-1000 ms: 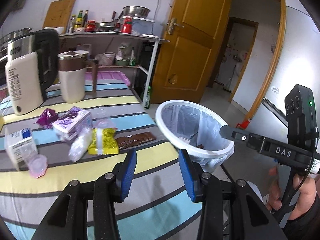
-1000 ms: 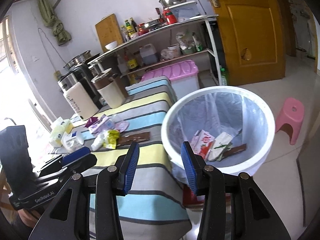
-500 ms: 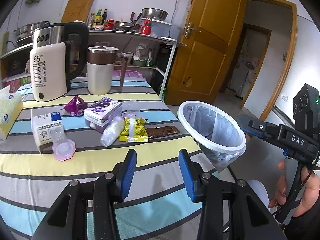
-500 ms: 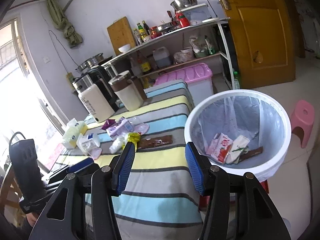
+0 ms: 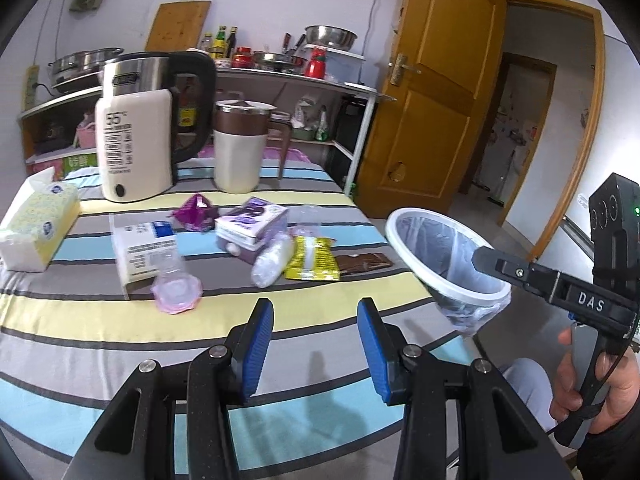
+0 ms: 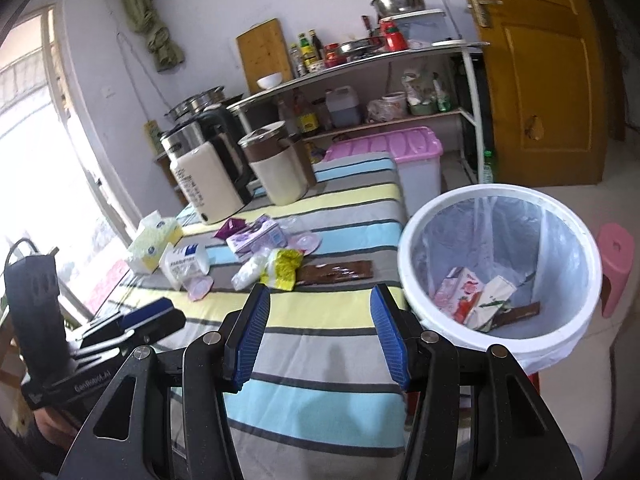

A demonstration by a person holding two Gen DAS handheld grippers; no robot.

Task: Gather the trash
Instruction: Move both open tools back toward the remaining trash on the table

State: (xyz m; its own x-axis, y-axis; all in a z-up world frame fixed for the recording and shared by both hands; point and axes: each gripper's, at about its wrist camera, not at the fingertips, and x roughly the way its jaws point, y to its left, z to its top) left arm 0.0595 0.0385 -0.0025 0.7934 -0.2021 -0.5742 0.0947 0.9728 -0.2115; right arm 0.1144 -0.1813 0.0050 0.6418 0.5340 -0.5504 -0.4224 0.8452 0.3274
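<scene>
Both claws hover above the near edge of the striped cloth-covered counter [image 5: 120, 332], and both are empty. The left claw [image 5: 315, 348] has its blue-padded fingers spread wide, nothing between them. Same story for the right claw [image 6: 320, 336]: blue pads well apart, gripping nothing.

The trash lies ahead of both, in a loose cluster mid-counter. Straight beyond the left claw sits the yellow crumpled snack packet [image 5: 312, 259], with a brown flat chocolate wrapper [image 5: 363, 262] touching its right side, nearest the counter's edge. Just left of the packet lies a clear plastic bag with white filling [image 5: 272, 260], resting against a purple-and-white printed carton [image 5: 251, 227]. Further left, a pink translucent plastic lid [image 5: 177, 291] lies against a white cardboard box with a blue label [image 5: 145, 248], and a small purple foil wrapper [image 5: 196, 213] sits behind them. All of it is well apart from either claw.

Off the counter's right edge stands the white round trash bin lined with a clear bag [image 6: 416, 248]; the right wrist view shows a pink-and-white carton, a pale wrapper and a brown wrapper already in its bottom.

At the back stand a cream-and-steel electric kettle [image 5: 136, 132], a cream jug with a brown band [image 5: 239, 148], and on the left a yellow-white tissue box [image 5: 38, 224].
</scene>
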